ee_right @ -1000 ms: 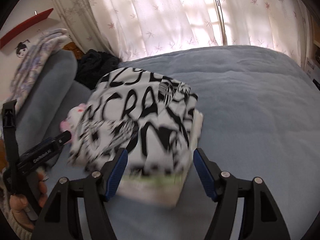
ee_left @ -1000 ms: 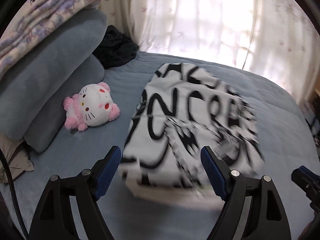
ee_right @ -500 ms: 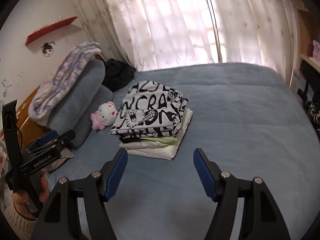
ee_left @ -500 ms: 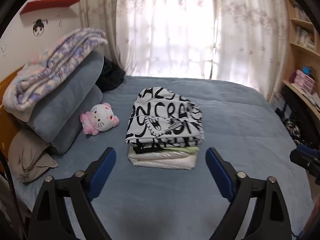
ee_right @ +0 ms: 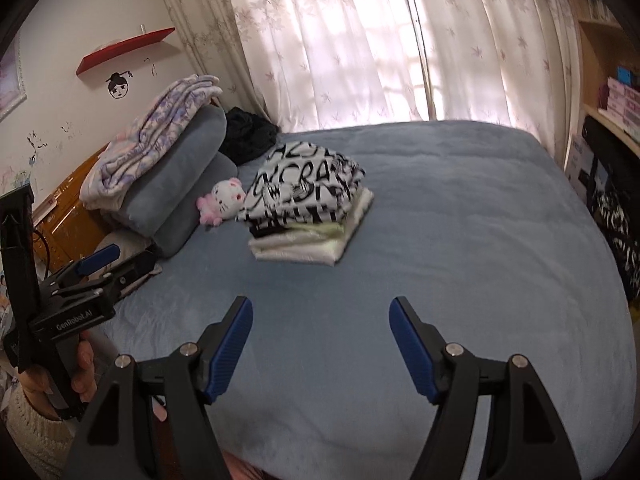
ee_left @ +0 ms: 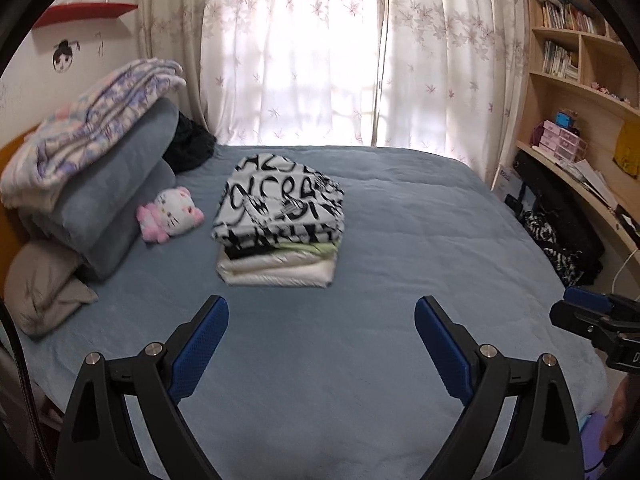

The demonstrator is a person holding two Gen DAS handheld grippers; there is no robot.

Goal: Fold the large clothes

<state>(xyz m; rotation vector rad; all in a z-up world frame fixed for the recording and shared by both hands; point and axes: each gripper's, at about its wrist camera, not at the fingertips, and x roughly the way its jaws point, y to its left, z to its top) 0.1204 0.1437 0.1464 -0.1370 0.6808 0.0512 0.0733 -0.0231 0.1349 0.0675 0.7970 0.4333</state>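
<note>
A stack of folded clothes sits on the blue bed [ee_left: 420,240], with a black-and-white lettered garment [ee_left: 280,204] [ee_right: 304,188] on top of cream and pale green layers [ee_left: 280,270]. My left gripper [ee_left: 320,308] hangs open above the bed, well short of the stack, nothing between its blue pads. My right gripper [ee_right: 320,308] is open too, equally far back and empty. Each gripper shows at the edge of the other's view: the right gripper [ee_left: 592,316], and the left gripper [ee_right: 100,268] in a person's hand.
A pink-and-white plush toy [ee_left: 170,214] lies left of the stack beside piled grey pillows [ee_left: 112,184] and a patterned blanket [ee_left: 92,132]. A dark garment [ee_left: 190,146] lies at the bed's far corner. Curtains [ee_left: 320,60] stand behind; shelves [ee_left: 580,80] line the right wall.
Both grippers have drawn back and upward from the stack, which was between their jaws a second ago and now lies far ahead. The left jaws stand wider.
</note>
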